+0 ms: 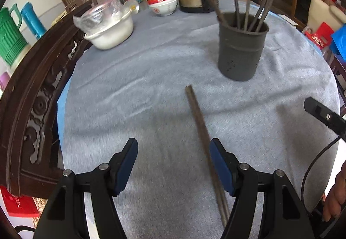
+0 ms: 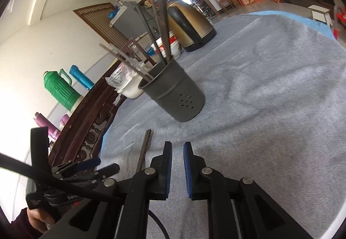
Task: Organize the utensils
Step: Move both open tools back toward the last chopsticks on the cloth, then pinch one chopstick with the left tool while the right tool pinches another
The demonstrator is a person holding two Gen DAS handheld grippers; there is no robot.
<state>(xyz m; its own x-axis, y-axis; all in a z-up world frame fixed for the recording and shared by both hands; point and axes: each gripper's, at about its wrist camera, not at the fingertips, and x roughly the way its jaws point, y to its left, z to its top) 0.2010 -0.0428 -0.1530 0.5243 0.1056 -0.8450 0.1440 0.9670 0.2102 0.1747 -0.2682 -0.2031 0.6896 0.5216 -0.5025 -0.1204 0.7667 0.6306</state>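
My left gripper (image 1: pixel 174 165), fingers wide open and empty, sits nearer the chopsticks (image 1: pixel 203 141) lying lengthwise on the table (image 1: pixel 129 87), close beside its right finger, pointing toward the holder (image 1: pixel 241 53).

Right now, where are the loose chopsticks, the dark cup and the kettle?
loose chopsticks (image 1: pixel 202 130): left wrist view, mid-length of the pair lying on the cloth.
dark cup (image 2: pixel 179 98): right wrist view, side wall above the holes.
kettle (image 2: pixel 190 27): right wrist view, golden body.
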